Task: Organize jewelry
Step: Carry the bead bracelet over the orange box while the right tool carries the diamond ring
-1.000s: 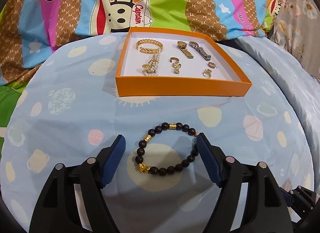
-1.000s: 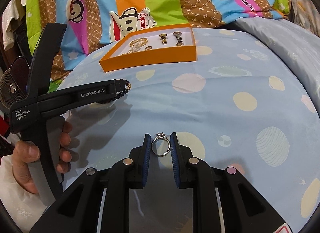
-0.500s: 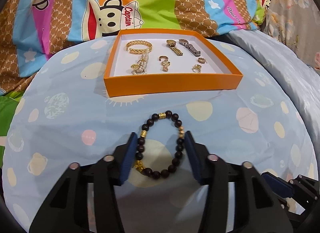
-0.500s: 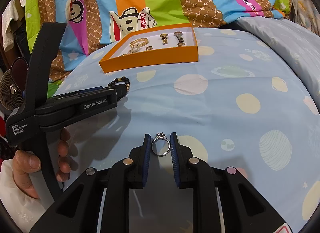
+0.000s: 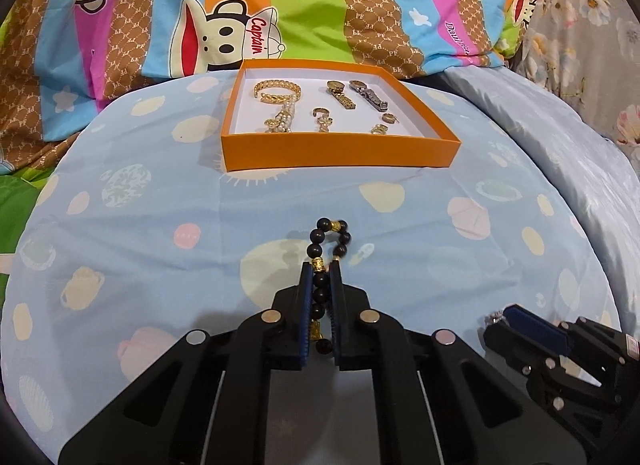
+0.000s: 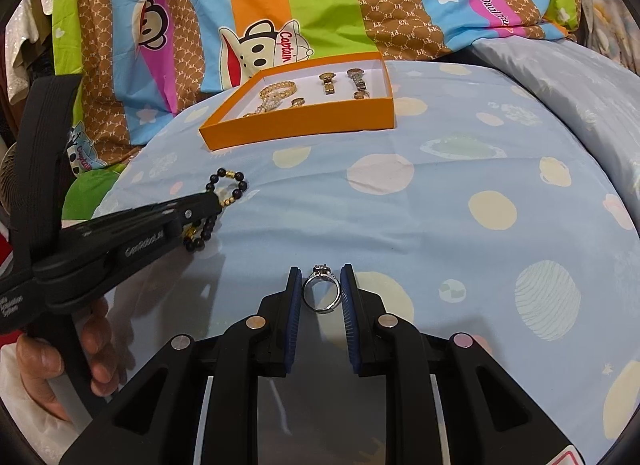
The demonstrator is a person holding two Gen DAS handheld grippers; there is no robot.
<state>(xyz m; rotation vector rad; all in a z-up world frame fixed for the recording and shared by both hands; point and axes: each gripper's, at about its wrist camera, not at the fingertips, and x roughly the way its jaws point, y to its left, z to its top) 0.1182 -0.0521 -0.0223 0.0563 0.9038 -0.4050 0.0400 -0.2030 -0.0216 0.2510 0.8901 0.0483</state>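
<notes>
My left gripper (image 5: 321, 271) is shut on a black bead bracelet (image 5: 329, 240) with gold beads, squeezed into a narrow loop above the blue spotted sheet. It also shows in the right wrist view (image 6: 226, 189), held by the left gripper (image 6: 208, 203). My right gripper (image 6: 321, 279) is shut on a silver ring (image 6: 321, 292) with a stone on top. The orange box (image 5: 340, 151) lies ahead and holds a gold bangle (image 5: 277, 88), a pearl bracelet (image 5: 282, 121), two watches (image 5: 352, 96) and several small rings.
The box (image 6: 304, 125) lies on a light blue spotted sheet (image 5: 140, 205). A striped cartoon blanket (image 5: 280, 5) rises behind it. The right gripper's tip (image 5: 532, 329) shows at the lower right of the left wrist view. A grey quilt (image 6: 580, 77) lies at the right.
My left gripper closed from wide open onto the bead bracelet, squeezing it narrow, and lifted it off the sheet. The right gripper kept its hold on the ring, barely moving.
</notes>
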